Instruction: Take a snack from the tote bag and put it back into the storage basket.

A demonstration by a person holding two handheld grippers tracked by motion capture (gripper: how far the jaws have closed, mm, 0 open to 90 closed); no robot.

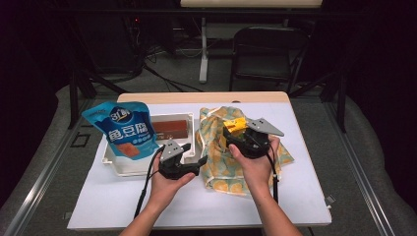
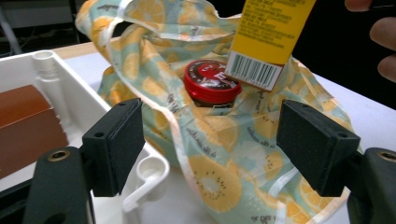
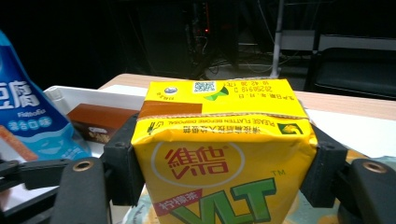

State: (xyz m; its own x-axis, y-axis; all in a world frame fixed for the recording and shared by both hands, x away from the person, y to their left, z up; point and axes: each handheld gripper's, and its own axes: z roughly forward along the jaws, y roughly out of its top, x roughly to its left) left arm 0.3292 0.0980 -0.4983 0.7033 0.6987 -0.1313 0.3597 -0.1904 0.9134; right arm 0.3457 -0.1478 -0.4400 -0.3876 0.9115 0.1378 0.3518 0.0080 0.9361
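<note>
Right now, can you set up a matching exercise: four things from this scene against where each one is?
Things:
1. yellow drink carton
2. red-lidded jar
3. brown box
4. blue snack bag

Places:
A. leaning on the white tray's left end
B. inside the white tray
C. clamped in the right gripper
D. in the mouth of the citrus-print bag

Pairs: 1-C, 2-D, 3-B, 4-A

- Yellow drink carton [image 3: 224, 154]: "VLT" in green, red Chinese characters "維他", "PLEASE FLATTEN BEFORE DISPOSAL" along the top fold, a QR code, and a barcode on its side.
- Blue snack bag [image 1: 123, 129]: "3L", big white "鱼豆腐".
- Red jar lid [image 2: 210, 80]: print too small to read.
</note>
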